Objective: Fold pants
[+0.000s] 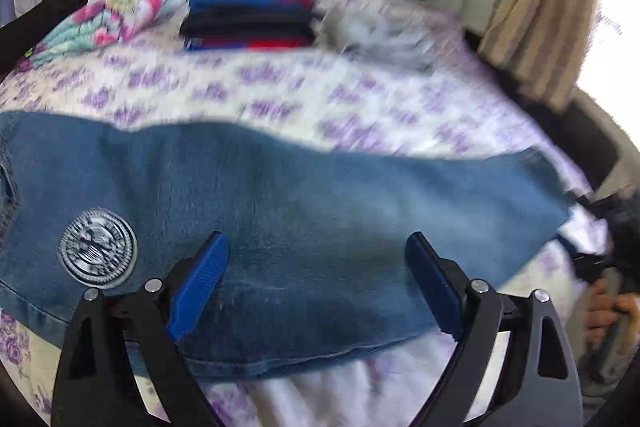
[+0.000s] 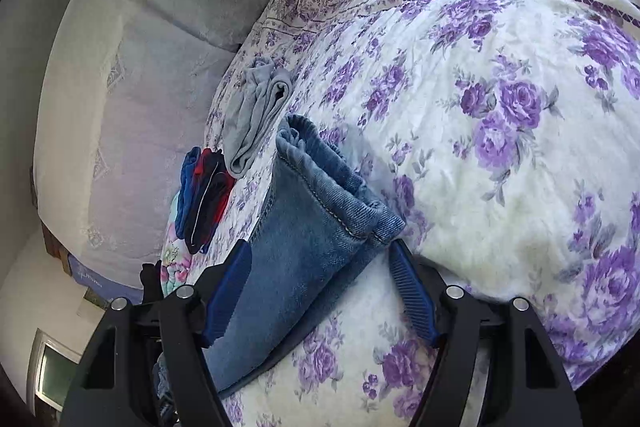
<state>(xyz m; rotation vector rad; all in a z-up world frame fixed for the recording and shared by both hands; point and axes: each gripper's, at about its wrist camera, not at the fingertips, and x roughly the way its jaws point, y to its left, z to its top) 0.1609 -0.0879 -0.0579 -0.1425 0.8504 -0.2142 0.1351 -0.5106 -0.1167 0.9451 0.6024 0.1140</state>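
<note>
Blue denim pants (image 1: pixel 300 195) lie flat across a bed, folded lengthwise, with a round silver patch (image 1: pixel 97 247) near the waist on the left. My left gripper (image 1: pixel 316 239) hovers open over the middle of the pants, nothing between its blue pads. In the right wrist view the stacked leg hems (image 2: pixel 304 227) lie between the fingers of my right gripper (image 2: pixel 318 245), which stands open around them; the pads do not squeeze the cloth. A hand (image 1: pixel 608 311) holding the right gripper shows at the far right by the leg ends.
The bed has a white spread with purple flowers (image 2: pixel 480 107). Behind the pants lie a stack of folded dark, blue and red clothes (image 1: pixel 252 15), a floral cloth (image 1: pixel 120 11) and a grey garment (image 2: pixel 256 115). A striped curtain (image 1: pixel 540 7) hangs at the right.
</note>
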